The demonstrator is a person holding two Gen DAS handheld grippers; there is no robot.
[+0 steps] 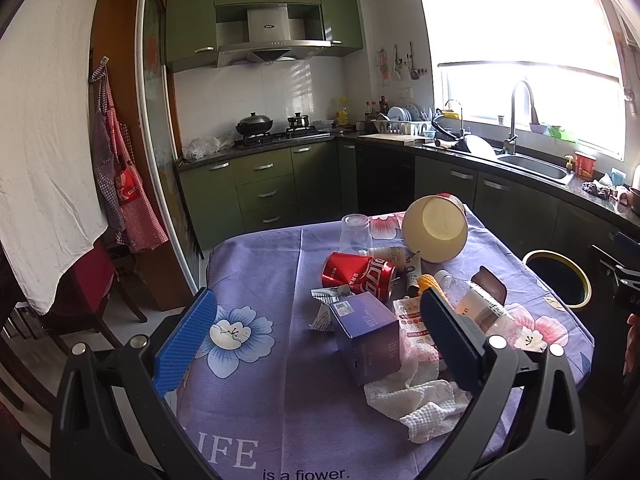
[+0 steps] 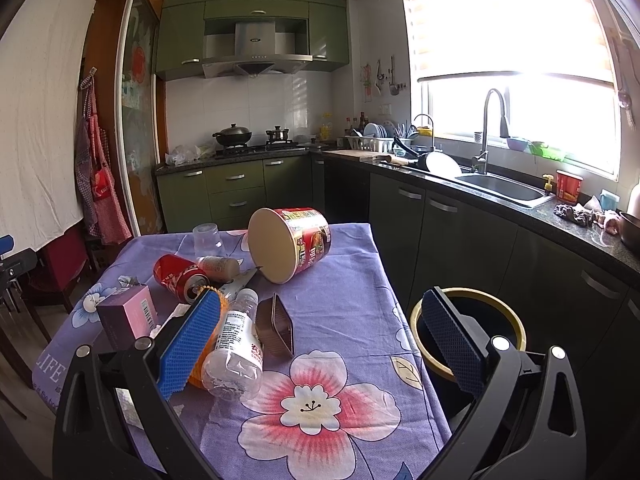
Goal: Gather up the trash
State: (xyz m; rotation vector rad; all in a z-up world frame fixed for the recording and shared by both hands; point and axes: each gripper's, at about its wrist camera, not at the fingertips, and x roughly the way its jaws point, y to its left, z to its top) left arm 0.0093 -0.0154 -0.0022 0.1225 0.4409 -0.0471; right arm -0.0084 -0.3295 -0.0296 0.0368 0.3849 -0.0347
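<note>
both claws wide over a table full of trash

left gripper (image 1: 316, 344) hangs above the purple flowered tablecloth (image 1: 260, 264), jaws spread apart and empty, a purple box (image 1: 366, 338) sitting between the blue pads and crumpled paper towel (image 1: 416, 400) just under the right pad. behind the box lies a dented red can (image 1: 356, 276) on its side, a clear cup (image 1: 355, 234) upside down beyond it, and a big noodle tub (image 1: 436, 228) tipped over, base facing us. over on the right view, right gripper (image 2: 320, 338) is released too, nothing held; a clear plastic bottle (image 2: 236, 344) lies beside its left pad, touching something orange, with a small brown tray (image 2: 276, 330) between the pads. the black bin (image 2: 516, 328) with a yellow rim stands off the table's right edge, behind the right pad
</note>
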